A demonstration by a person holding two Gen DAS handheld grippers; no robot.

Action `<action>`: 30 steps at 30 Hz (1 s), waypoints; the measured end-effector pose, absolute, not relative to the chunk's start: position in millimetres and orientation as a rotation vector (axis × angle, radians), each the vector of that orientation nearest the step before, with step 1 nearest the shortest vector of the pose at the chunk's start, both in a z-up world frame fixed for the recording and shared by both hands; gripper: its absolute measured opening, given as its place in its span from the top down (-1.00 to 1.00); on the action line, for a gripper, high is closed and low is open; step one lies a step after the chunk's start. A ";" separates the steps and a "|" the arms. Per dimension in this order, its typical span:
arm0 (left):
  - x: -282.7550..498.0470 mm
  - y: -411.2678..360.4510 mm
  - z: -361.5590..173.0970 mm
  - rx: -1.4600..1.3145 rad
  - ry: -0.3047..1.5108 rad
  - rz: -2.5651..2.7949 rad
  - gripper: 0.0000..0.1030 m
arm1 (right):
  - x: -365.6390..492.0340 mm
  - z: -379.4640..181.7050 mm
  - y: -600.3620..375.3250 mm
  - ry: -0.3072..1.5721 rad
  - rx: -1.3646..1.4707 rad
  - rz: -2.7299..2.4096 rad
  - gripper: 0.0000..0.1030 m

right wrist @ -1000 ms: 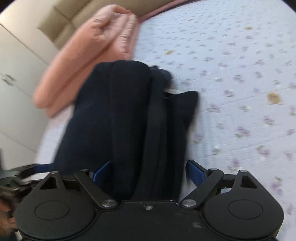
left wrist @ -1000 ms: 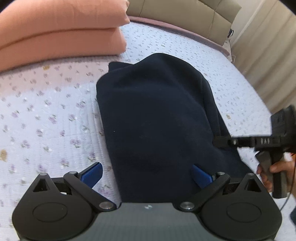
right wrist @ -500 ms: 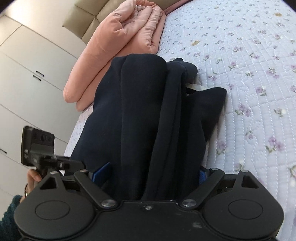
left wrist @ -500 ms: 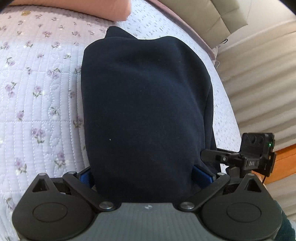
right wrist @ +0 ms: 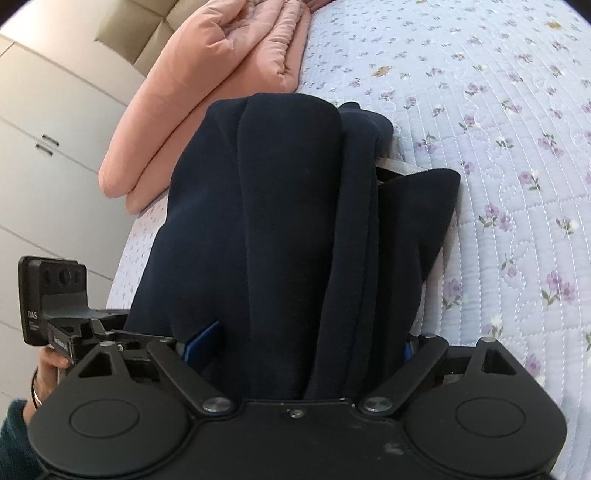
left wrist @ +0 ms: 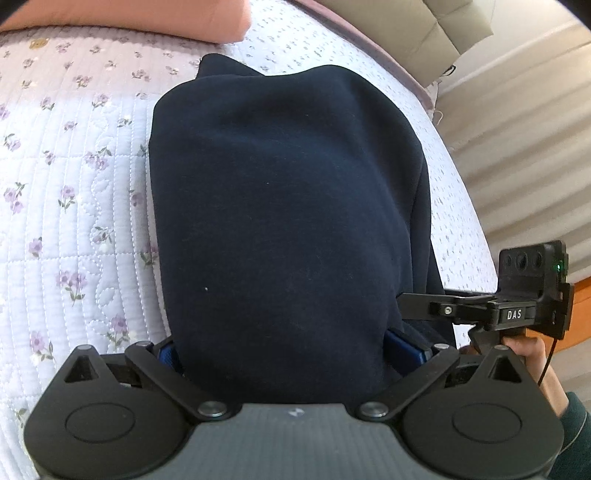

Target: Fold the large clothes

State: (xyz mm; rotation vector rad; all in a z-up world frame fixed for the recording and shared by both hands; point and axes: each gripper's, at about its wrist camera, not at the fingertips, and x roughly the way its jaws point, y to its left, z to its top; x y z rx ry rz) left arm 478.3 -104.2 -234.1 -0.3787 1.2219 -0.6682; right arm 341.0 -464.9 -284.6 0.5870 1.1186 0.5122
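Note:
A navy garment (left wrist: 288, 206) lies folded in a thick bundle on the floral quilt (left wrist: 74, 221). My left gripper (left wrist: 284, 350) is open, and the bundle's near end fills the gap between its blue fingers (left wrist: 404, 349). In the right wrist view the same garment (right wrist: 288, 229) shows stacked folds and a loose flap at the right. My right gripper (right wrist: 303, 345) is open too, one blue finger (right wrist: 201, 343) on each side of the bundle's end. The two grippers sit at neighbouring sides of the bundle, and each appears in the other's view.
A folded pink duvet (right wrist: 221, 74) lies on the bed just beyond the garment. An upholstered headboard (left wrist: 424, 33) and a curtain (left wrist: 517, 129) stand past the bed's edge. White wardrobe doors (right wrist: 44, 129) are at the left. A hand (left wrist: 532, 354) holds the other gripper.
Both grippers have moved forward over the garment, so its near end now sits between each pair of fingers. The finger spacing has not changed.

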 end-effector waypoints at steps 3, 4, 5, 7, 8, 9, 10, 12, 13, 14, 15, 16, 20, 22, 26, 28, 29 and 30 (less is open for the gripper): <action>473.6 -106.1 -228.4 -0.352 1.186 -0.663 -0.75 | 333.8 -280.3 -460.2 1.109 0.613 0.477 -0.41; 473.2 -105.2 -226.0 -0.338 1.169 -0.668 -0.55 | 332.5 -278.7 -459.4 1.108 0.607 0.464 -0.30; 471.2 -103.8 -221.4 -0.339 1.156 -0.671 -0.40 | 332.5 -279.3 -461.0 1.112 0.622 0.449 -0.26; 471.2 -98.6 -213.2 -0.372 1.158 -0.664 -0.24 | 330.8 -277.1 -464.5 1.104 0.657 0.444 -0.06; 470.2 -96.6 -208.3 -0.375 1.157 -0.666 -0.18 | 327.8 -271.3 -464.3 1.092 0.658 0.448 0.00; 467.3 -96.3 -200.7 -0.367 1.150 -0.669 -0.16 | 324.0 -263.1 -463.3 1.074 0.657 0.452 0.08; 463.3 -97.1 -192.5 -0.356 1.140 -0.670 -0.15 | 320.3 -254.1 -461.9 1.066 0.654 0.454 0.10; 453.0 -97.5 -172.0 -0.333 1.115 -0.670 -0.14 | 314.5 -236.6 -455.7 1.075 0.639 0.455 0.11; 447.9 -95.4 -161.5 -0.333 1.102 -0.674 -0.13 | 310.3 -227.2 -452.4 1.071 0.627 0.458 0.11; 442.0 -90.9 -149.4 -0.345 1.089 -0.677 -0.12 | 306.1 -218.7 -449.7 1.063 0.624 0.464 0.11; 437.9 -86.5 -139.7 -0.353 1.084 -0.676 -0.12 | 300.1 -208.0 -448.3 1.048 0.634 0.476 0.12; 431.7 -80.5 -127.3 -0.358 1.077 -0.676 -0.12 | 294.1 -198.6 -448.5 1.033 0.662 0.484 0.12; 397.7 -53.8 -76.0 -0.334 0.996 -0.677 -0.13 | 267.3 -151.9 -430.7 0.954 0.679 0.533 0.12; 381.2 -39.8 -54.8 -0.321 0.967 -0.675 -0.14 | 252.5 -127.8 -414.8 0.918 0.644 0.563 0.12; 343.8 -6.8 -28.2 -0.285 0.948 -0.670 -0.18 | 221.7 -98.5 -378.3 0.888 0.614 0.622 0.12; 328.5 9.1 -26.2 -0.281 0.964 -0.653 -0.19 | 207.5 -94.2 -359.2 0.888 0.576 0.658 0.12; 321.4 15.5 -28.1 -0.278 0.973 -0.643 -0.20 | 200.6 -98.3 -351.1 0.893 0.570 0.666 0.12; 315.2 18.8 -31.0 -0.271 0.979 -0.635 -0.21 | 195.2 -102.5 -344.1 0.905 0.574 0.670 0.12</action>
